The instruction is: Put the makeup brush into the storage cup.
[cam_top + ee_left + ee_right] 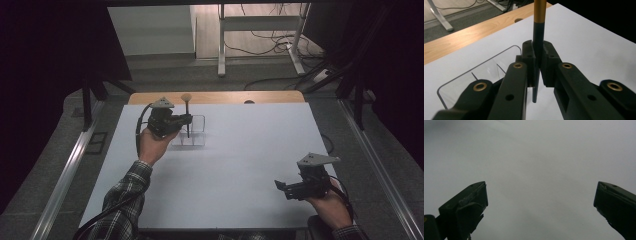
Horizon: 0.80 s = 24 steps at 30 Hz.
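Toward far-left of white desk (225, 165), left hand-held gripper (186, 119) clamped on thin dark stick (187, 127), held upright w/ lower tip just above or inside clear compartmented box (197, 131); can't tell which from high view. Stick topped by round tan end (186, 97), prob. a brush or spoon, too small to make out. Seen from left gripper view: left hand-held gripper (538, 65) w/ jaws pinched tight on dark shaft (537, 50); gold band (540, 11) above the grip, cut off at frame top; bottom tip hanging free below the jaws, over bare white surface just beside the box (474, 75). Box transparent, w/ inner dividers, near corner hidden behind jaw. Wooden desk edge (474, 32) beyond white sheet, w/ a hole partly visible.

Near right edge, right hand-held gripper (280, 186) low over desk, well apart from box, held in right hand (330, 202); jaws spread wide, nothing between. Right gripper view: right hand-held gripper (540, 197) over blank, dim, blurry white surface (536, 157). Left sleeve plaid (125, 200), cut off at bottom.
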Each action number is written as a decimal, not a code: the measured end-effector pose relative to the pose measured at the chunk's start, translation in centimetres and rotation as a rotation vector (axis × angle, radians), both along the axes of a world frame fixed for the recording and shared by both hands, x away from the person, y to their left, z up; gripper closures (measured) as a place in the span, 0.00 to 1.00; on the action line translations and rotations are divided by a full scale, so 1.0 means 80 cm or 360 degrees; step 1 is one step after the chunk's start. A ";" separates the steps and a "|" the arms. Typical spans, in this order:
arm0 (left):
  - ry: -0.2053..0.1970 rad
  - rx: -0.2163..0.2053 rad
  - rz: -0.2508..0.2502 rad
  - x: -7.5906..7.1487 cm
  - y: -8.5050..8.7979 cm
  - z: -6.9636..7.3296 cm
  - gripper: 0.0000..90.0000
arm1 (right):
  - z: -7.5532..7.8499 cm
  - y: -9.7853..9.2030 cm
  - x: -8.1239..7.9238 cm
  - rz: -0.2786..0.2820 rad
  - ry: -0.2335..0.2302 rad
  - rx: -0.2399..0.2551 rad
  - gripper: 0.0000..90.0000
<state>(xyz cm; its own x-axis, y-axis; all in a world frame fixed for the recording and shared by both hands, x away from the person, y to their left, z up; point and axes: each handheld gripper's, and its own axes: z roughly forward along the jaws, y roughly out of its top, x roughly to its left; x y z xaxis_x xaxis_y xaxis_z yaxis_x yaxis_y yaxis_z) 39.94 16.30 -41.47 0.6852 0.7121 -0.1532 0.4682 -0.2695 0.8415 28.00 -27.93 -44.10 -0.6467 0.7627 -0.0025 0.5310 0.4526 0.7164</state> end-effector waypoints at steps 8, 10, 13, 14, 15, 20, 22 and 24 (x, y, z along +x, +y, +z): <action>-0.0025 0.0001 -0.0006 0.010 -0.009 0.004 0.92 | 0.000 0.000 0.000 0.0003 -0.0001 -0.0001 0.00; -0.0024 0.0003 -0.0006 0.013 -0.010 0.005 0.92 | 0.000 0.000 0.000 0.0002 0.0000 -0.0001 0.00; -0.0028 0.0003 -0.0003 0.017 -0.013 0.005 0.92 | 0.000 -0.001 0.000 0.0005 0.0000 0.0000 0.00; -0.0031 0.0007 -0.0007 0.018 -0.014 0.006 0.92 | 0.000 -0.001 0.000 0.0004 -0.0002 0.0002 0.00; -0.0032 0.0011 -0.0008 0.020 -0.016 0.007 0.92 | 0.000 -0.001 0.000 0.0004 -0.0002 0.0001 0.00; -0.0047 0.0018 -0.0005 0.026 -0.022 0.010 0.92 | 0.000 -0.001 0.000 0.0008 -0.0001 0.0004 0.00; -0.0055 0.0023 -0.0004 0.029 -0.024 0.011 0.92 | 0.000 -0.001 0.000 0.0008 0.0000 0.0004 0.00; -0.0059 0.0029 0.0000 0.032 -0.026 0.011 0.92 | 0.000 -0.001 0.000 0.0007 0.0000 0.0004 0.00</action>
